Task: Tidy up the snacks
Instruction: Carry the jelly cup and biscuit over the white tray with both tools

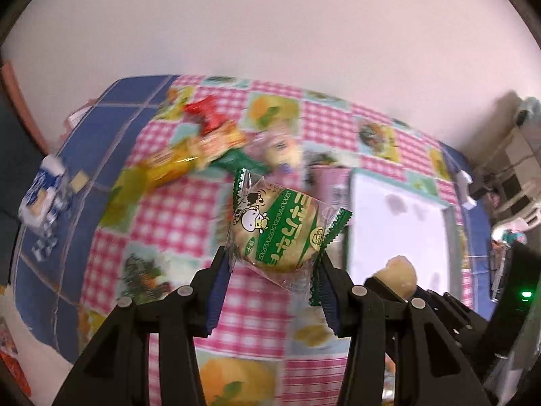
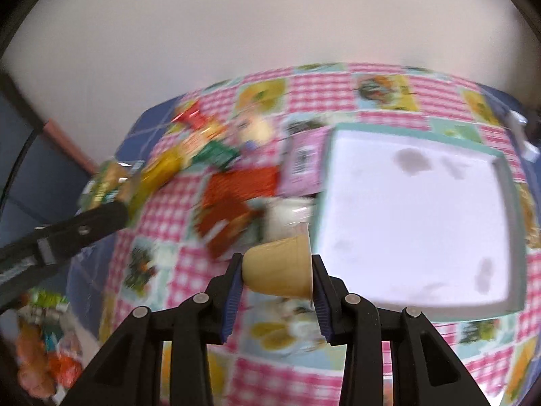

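Note:
My left gripper is shut on a round cracker in a clear and green wrapper with a cow print, held above the table. My right gripper is shut on a small yellow pudding cup, lying sideways between the pads. The cup also shows in the left wrist view at lower right. A white tray with a teal rim lies on the table right of centre, also in the left wrist view. A pile of wrapped snacks lies at the back left.
The table has a pink checked cloth with a blue border. A pink packet lies against the tray's left edge. Red packets lie near the middle. A blue-white packet sits at the left table edge. More snacks lie below left.

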Available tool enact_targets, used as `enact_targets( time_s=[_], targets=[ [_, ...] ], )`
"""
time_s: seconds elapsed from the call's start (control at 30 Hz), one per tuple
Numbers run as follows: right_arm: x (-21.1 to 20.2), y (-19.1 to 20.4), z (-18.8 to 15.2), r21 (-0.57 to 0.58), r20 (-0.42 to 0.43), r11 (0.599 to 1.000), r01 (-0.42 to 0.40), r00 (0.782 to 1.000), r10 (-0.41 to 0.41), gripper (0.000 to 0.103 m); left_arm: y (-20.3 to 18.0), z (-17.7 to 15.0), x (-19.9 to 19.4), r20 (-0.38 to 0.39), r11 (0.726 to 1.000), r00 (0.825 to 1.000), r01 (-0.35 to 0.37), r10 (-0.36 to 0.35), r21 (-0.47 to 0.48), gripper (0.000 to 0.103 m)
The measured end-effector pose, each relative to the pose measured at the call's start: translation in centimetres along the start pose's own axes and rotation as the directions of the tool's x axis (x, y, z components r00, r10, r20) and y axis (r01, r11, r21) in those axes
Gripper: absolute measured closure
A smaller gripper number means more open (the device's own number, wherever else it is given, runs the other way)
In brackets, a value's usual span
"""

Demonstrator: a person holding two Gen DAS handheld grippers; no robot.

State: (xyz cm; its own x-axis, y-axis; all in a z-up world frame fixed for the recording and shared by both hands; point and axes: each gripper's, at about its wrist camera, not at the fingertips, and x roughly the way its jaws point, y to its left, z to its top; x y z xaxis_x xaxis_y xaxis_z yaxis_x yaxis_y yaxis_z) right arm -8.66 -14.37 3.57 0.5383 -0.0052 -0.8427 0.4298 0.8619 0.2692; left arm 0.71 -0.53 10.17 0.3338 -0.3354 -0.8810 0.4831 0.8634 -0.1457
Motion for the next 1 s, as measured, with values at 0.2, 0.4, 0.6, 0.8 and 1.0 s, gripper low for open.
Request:
enact_targets(
  time_s=[0.2,0.4,0.6,0.8,1.0],
  targets=[
    [-1.4,-5.9,1.3,0.158,0.032,0.985,0.064,0.997,-0.070,0.062,-6.5,1.3,0.8,-0.013,0.997,0.998,0.063,-0.063,0.054,0.053],
    [-2.6,-11.4,1.5,0.293,0.044,0.946,0.139,0.986,-0.158,0.062,-13.1,2.2,2.5,-0.031,0.987,0.994,0.108,-0.105,0.122,0.053],
    [-2.6,-16.2,1.3,0.398,0.010,0.892,0.216,0.971,-0.240,0.062,-18.0,2.1,6.2,-0.084,0.979,0.988,0.141,-0.130,0.145,0.053],
    [-2.0,-19.4,1.3,0.451,-0.019,0.853,0.263,0.958,-0.285,0.062,-19.7,1.9,10.1,-0.109,0.986,0.989,0.112,-0.099,0.126,0.053],
    [-1.2,-21.1,2.3,0.457,-0.018,0.845,0.276,0.953,-0.302,0.062,-19.3,2.3,13.5,-0.122,0.992,0.991,0.071,-0.058,0.104,0.052]
  ],
)
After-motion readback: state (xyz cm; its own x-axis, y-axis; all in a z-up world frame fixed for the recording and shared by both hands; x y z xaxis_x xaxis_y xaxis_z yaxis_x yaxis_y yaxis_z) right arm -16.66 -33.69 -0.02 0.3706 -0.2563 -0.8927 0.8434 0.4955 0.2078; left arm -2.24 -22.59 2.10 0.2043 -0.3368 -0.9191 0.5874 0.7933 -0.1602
